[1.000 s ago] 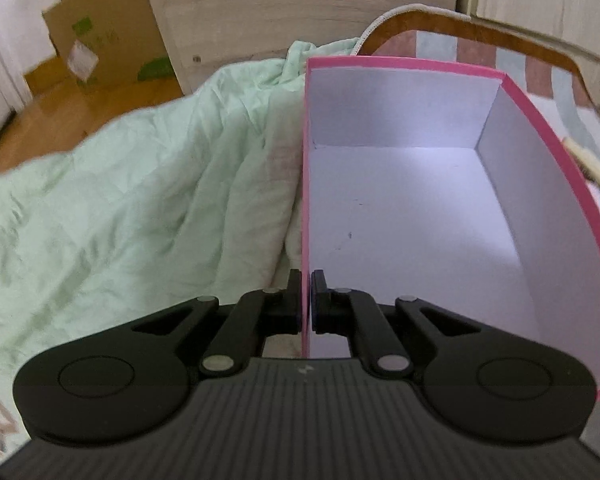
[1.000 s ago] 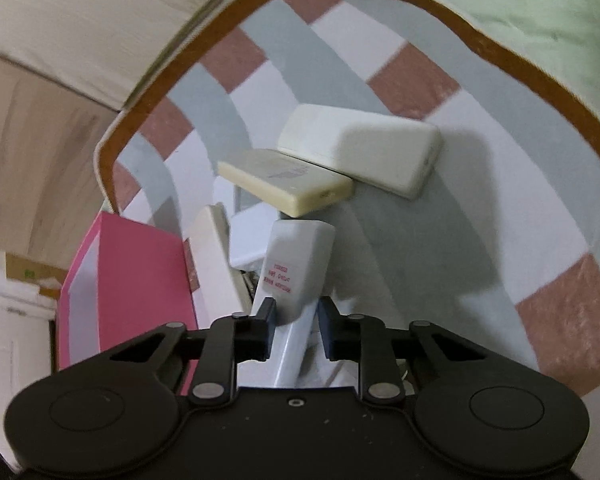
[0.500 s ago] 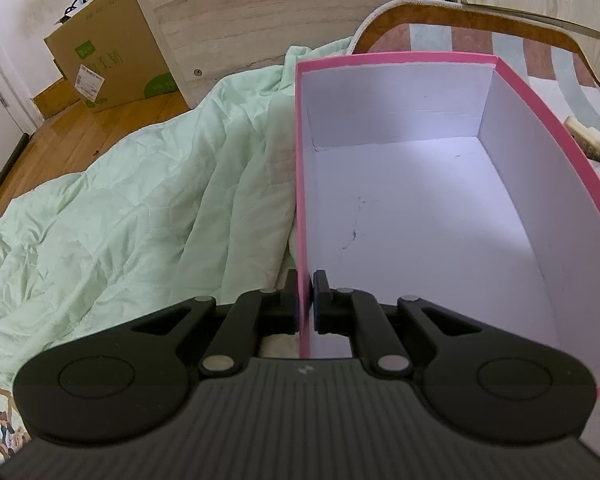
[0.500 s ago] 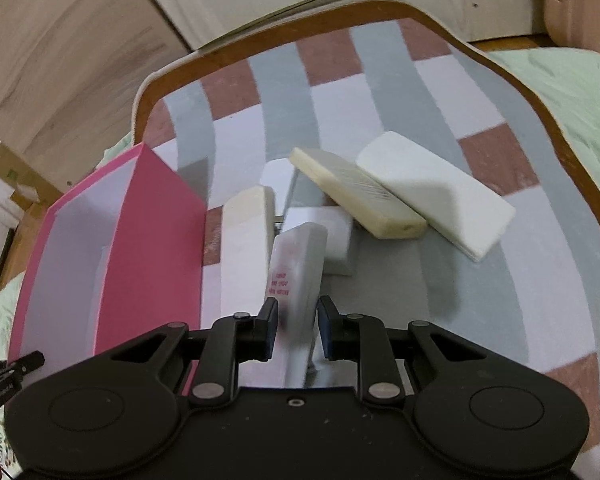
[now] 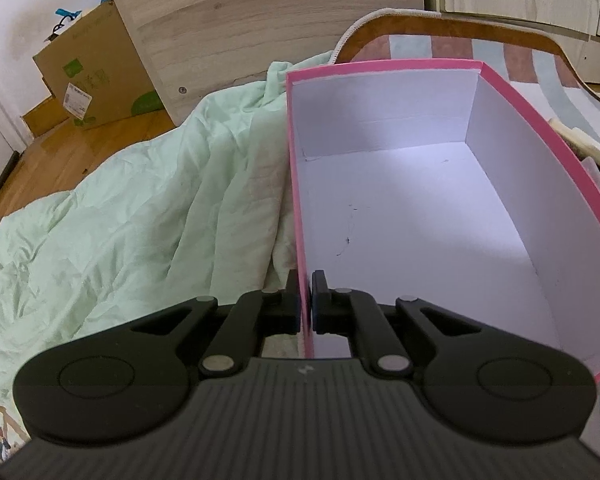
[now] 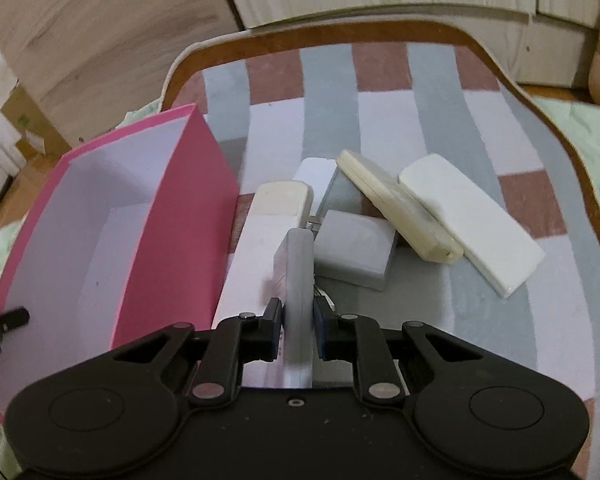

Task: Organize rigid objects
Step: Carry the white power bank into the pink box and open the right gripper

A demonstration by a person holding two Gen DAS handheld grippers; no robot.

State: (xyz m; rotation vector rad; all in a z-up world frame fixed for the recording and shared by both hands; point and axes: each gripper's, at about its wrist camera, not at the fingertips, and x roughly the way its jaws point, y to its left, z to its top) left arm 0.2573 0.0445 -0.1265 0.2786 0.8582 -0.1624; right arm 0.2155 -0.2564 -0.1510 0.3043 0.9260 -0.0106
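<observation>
Your left gripper (image 5: 306,300) is clamped on the near left wall of the pink box (image 5: 548,148), one finger outside and one inside, pinching the thin cardboard edge. To its left lies a rumpled pale green quilt (image 5: 140,216), with a brown cardboard carton (image 5: 92,72) standing on the wooden floor beyond it, beside a light wood panel (image 5: 268,20). The box sits open-topped, its white interior showing only a few faint marks. From the right wrist view, the pink box (image 6: 180,220) stands at the left of a striped grey, white and brick-red mat (image 6: 380,92), and the tip of your left gripper (image 6: 8,318) shows at its near left wall. Just right of the box lies a long cream block (image 6: 272,208), flat on the mat. Your right gripper (image 6: 297,320) is clenched on a white slab (image 6: 298,276) held edge-up between its fingers, lifted above the mat just beside the box's right wall. Next comes a grey square block (image 6: 356,252), with a small white piece (image 6: 316,172) behind it. Farther right, a yellowish flat bar (image 6: 400,208) leans across the grey block's far corner, and a long white bar (image 6: 476,224) lies touching it along its right side.
</observation>
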